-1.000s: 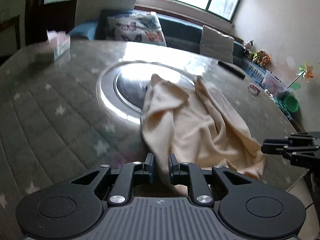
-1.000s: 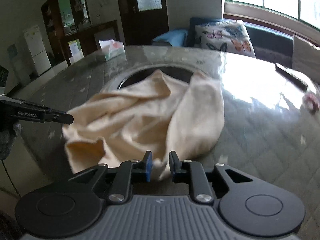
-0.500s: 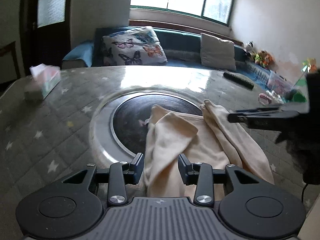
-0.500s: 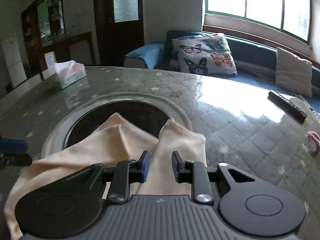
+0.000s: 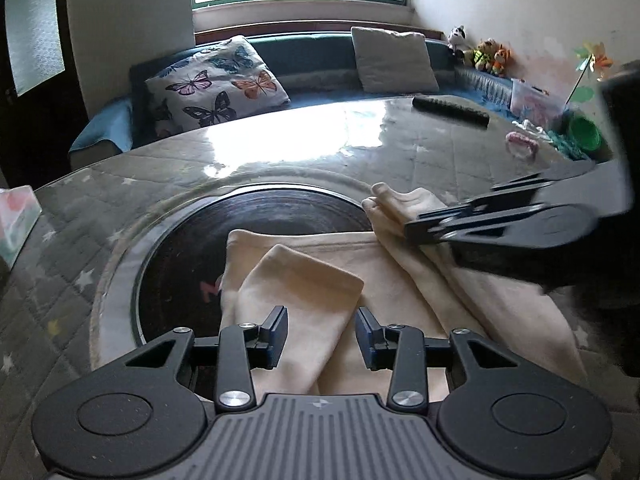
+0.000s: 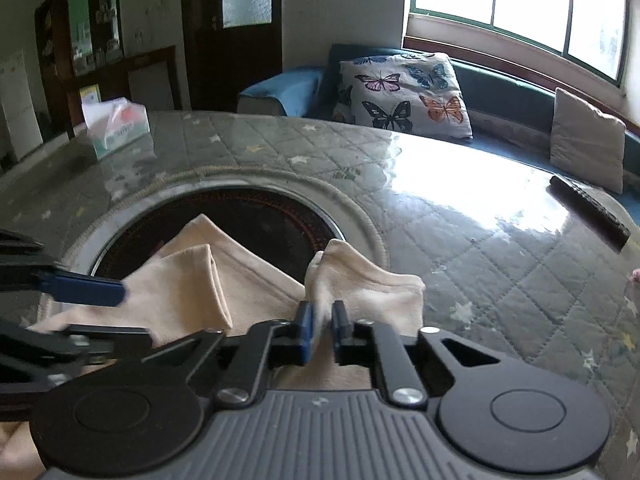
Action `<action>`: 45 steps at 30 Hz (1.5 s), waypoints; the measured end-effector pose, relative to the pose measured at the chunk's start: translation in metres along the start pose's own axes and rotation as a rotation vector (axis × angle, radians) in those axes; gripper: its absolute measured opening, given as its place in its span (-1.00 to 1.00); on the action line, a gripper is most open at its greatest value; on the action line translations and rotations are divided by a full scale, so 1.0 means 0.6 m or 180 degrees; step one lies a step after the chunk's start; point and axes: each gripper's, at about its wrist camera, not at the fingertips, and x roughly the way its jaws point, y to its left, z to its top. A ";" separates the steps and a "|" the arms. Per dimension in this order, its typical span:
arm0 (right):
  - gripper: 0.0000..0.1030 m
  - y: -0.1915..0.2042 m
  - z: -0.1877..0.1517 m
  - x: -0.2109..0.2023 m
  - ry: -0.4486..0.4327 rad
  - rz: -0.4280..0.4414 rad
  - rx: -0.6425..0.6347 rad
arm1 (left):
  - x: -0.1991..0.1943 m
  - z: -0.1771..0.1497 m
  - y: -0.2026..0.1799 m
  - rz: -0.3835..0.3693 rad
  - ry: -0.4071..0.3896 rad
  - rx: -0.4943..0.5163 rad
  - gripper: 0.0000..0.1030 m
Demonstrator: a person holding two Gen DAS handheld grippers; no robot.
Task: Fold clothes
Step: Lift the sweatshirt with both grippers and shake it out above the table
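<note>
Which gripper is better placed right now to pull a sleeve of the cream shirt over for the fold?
Right. The right gripper is shut on a sleeve of the cream shirt, while the left gripper is open, gripping nothing.

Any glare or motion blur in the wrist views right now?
Left wrist: window glare washes out the far table; the right gripper is smeared by motion; fisheye bends the edges. Right wrist: glare patch on the table near the remote; the left gripper is blurred; cloth is sharp.
</note>
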 end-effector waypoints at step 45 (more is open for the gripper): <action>-0.96 -0.236 -0.193 -0.282 -0.0419 -0.1019 0.1180 | -0.277 -0.147 0.230 0.0990 -0.0959 -0.1547 -0.95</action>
